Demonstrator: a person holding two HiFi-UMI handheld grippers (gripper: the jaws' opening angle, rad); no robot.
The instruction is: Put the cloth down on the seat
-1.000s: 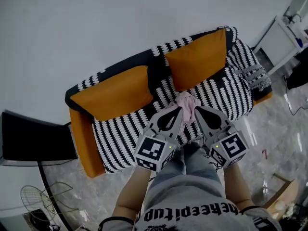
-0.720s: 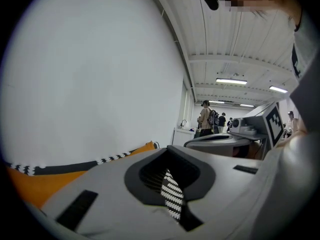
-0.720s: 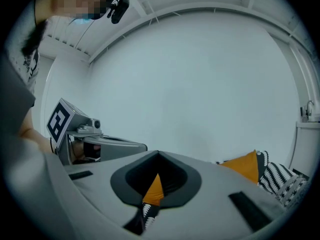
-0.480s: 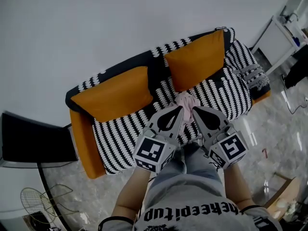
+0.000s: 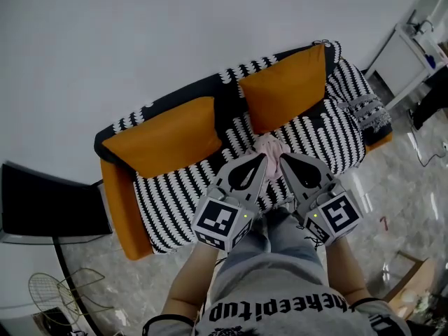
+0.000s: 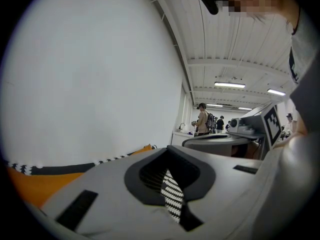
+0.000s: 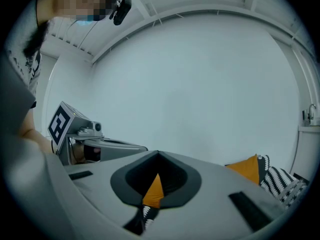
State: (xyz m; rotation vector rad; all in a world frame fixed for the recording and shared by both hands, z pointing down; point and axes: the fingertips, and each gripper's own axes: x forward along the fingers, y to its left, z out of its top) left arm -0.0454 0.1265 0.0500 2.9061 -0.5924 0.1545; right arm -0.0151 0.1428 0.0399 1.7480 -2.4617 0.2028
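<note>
Site: white wall, striped sofa seat (image 5: 175, 194) | pink cloth (image 5: 270, 146): bunched on seat, judged delivered | left gripper (image 5: 262, 159), right gripper (image 5: 284, 159): jaws together, empty, tips beside cloth, no grip needed.

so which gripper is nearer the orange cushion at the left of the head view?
Left. The left gripper points over the striped seat just right of that orange cushion; the right gripper sits further right, across the pink cloth.

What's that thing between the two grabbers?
A pink cloth, between the tips of the left gripper and right gripper, over the striped sofa seat. The head view shows it.
</note>
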